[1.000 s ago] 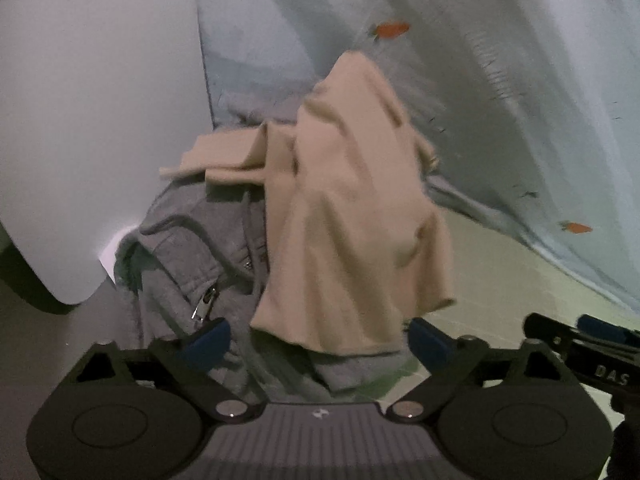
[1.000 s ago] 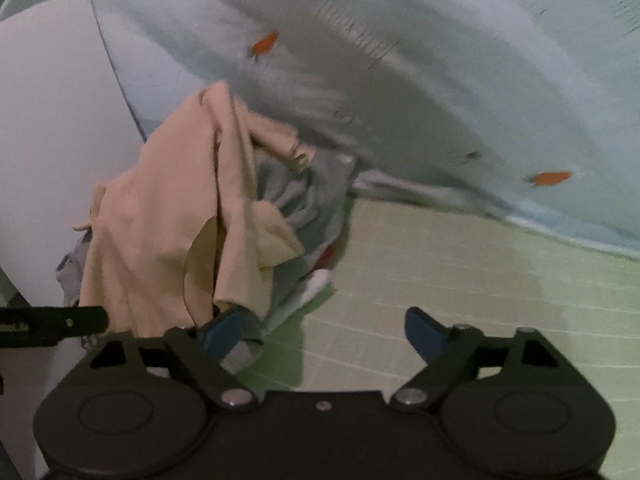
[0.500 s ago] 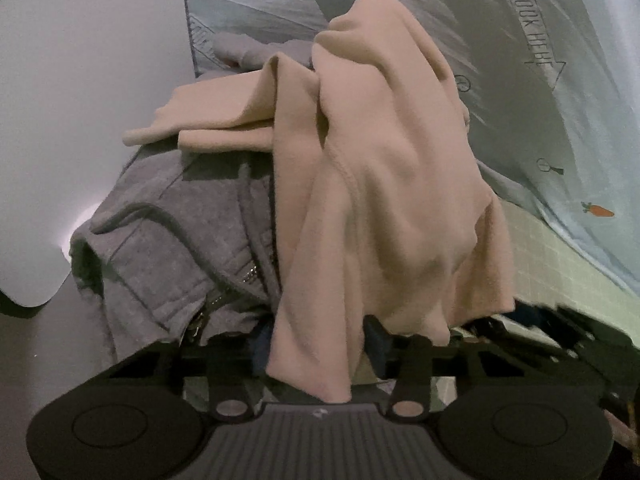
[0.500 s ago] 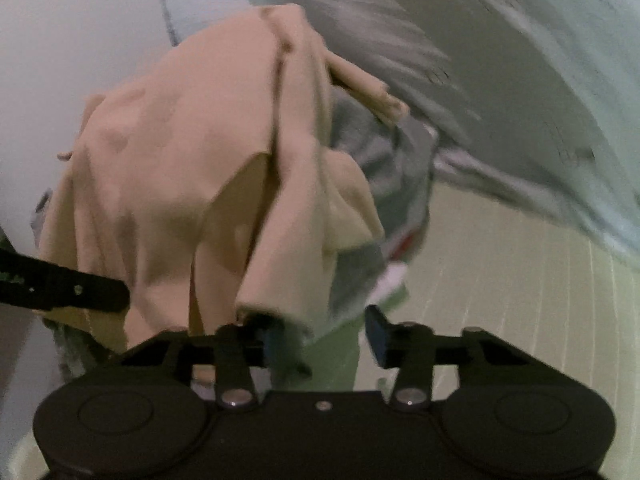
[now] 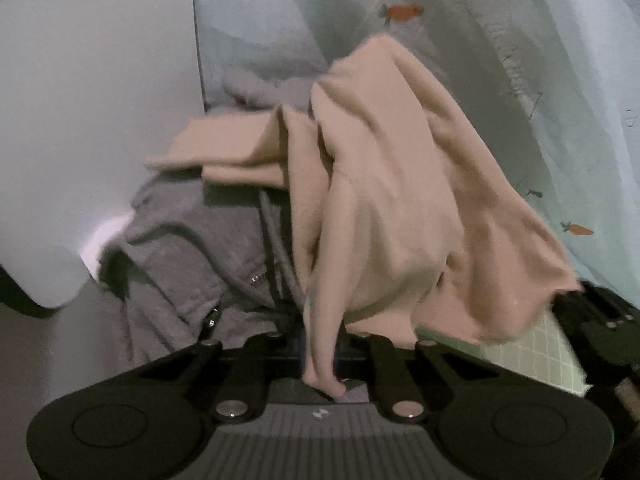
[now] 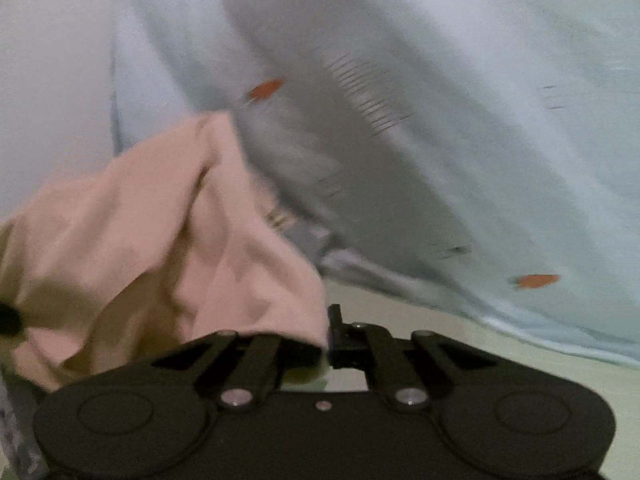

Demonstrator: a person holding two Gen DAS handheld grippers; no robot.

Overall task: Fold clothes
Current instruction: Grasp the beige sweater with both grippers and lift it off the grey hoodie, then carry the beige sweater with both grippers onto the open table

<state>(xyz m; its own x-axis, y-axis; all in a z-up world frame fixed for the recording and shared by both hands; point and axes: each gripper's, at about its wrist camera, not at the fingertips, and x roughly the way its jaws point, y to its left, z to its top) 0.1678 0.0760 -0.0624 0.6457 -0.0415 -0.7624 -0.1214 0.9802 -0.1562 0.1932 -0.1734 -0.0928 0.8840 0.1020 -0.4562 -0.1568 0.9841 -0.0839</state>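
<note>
A beige garment (image 5: 384, 216) hangs in folds over a pile, lifted at its lower edge. My left gripper (image 5: 320, 354) is shut on a fold of its hem, which pokes out below the jaws. In the right wrist view the same beige garment (image 6: 160, 248) fills the left side, blurred. My right gripper (image 6: 326, 350) is shut on another edge of it. A grey zip hoodie (image 5: 192, 264) lies under the beige garment at the left. The right gripper's body shows at the right edge of the left wrist view (image 5: 600, 328).
A pale blue sheet with orange carrot prints (image 5: 500, 60) hangs behind the pile and also fills the right wrist view (image 6: 440, 140). A white rounded panel (image 5: 88, 120) stands at the left. A light green gridded mat (image 5: 536, 356) lies below.
Both grippers were open a second ago, moved in on the beige garment's lower edge and closed on it. The garment is now pulled up and away from the pile.
</note>
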